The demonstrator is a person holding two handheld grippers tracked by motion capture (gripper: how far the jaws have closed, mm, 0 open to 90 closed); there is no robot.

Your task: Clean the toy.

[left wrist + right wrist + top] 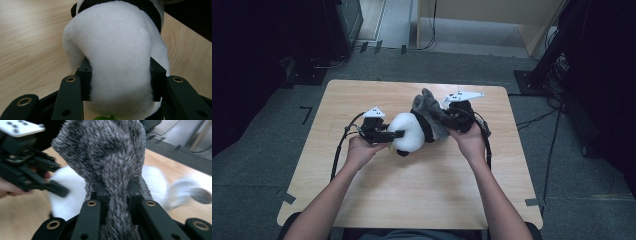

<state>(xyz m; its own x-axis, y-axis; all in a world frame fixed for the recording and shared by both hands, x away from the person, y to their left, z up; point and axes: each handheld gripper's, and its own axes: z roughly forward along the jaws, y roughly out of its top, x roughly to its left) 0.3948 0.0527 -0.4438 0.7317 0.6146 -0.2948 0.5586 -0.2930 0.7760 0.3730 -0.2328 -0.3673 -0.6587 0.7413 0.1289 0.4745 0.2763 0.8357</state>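
Forearms come in from six o'clock in the high view, and between my two grippers hangs the work: a white plush panda (408, 131) with a grey fuzzy garment (428, 111) bunched over its far end, near the middle of the wooden surface (377, 200).

My left gripper (393, 134) sits at nine o'clock of the toy, its jaws clenched on the white body; in the left gripper view the pads dent the plush (117, 62) on both sides. My right gripper (451, 116), at two o'clock of the toy, has its jaws pinched tight on a fold of the grey fabric (117, 195).

My worry is the left hold. Soft stuffing compresses, so if I pull the two apart hard, the round body could squirt out of the jaws and the toy would swing off with the garment. On the right, only a thin ridge of pile is caught; it may slide free, or stretch and snag at the black band near the neck.
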